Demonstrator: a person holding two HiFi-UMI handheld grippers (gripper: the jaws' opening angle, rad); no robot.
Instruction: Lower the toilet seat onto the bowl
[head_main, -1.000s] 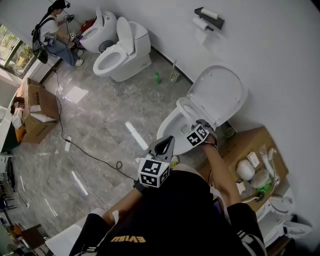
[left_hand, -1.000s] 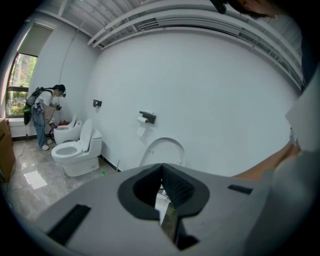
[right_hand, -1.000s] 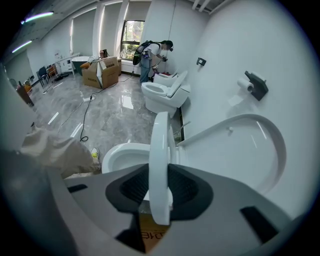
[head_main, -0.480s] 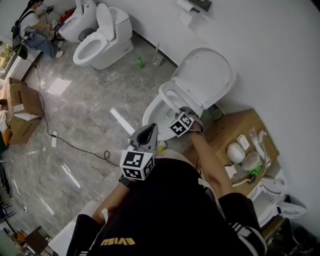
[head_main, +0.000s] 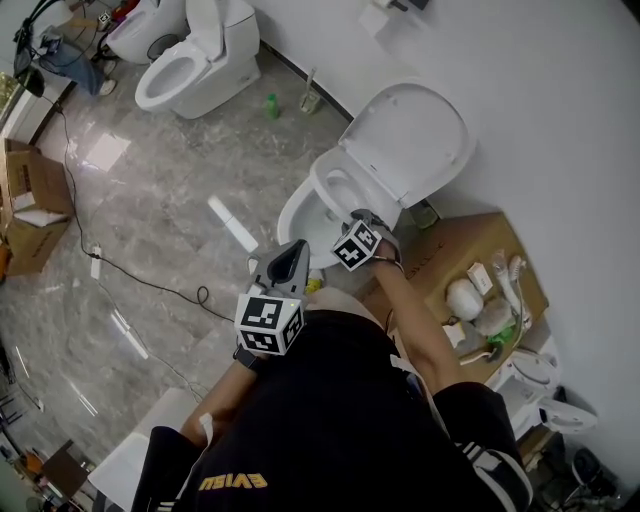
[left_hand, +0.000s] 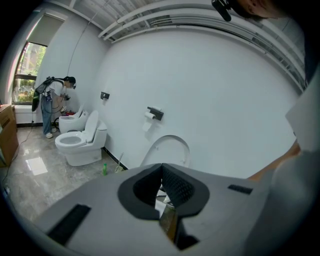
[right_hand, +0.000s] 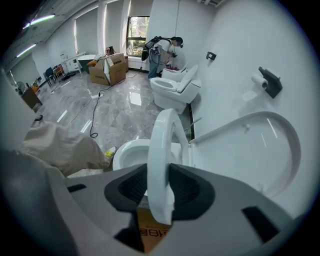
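The glossy white, oval toilet seat (right_hand: 161, 145) stood edge-on, partway between the raised lid (right_hand: 260, 145) and the smooth bowl (right_hand: 131, 150). The right gripper (right_hand: 160, 186) clamped its ribbed black pads on the seat's rim, jaws narrowly apart. The left gripper (left_hand: 161, 175) had its jaws together, empty.

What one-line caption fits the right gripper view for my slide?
Right gripper, jaws just eased slightly wider, clasps the raised toilet seat above the bowl, lid upright behind.
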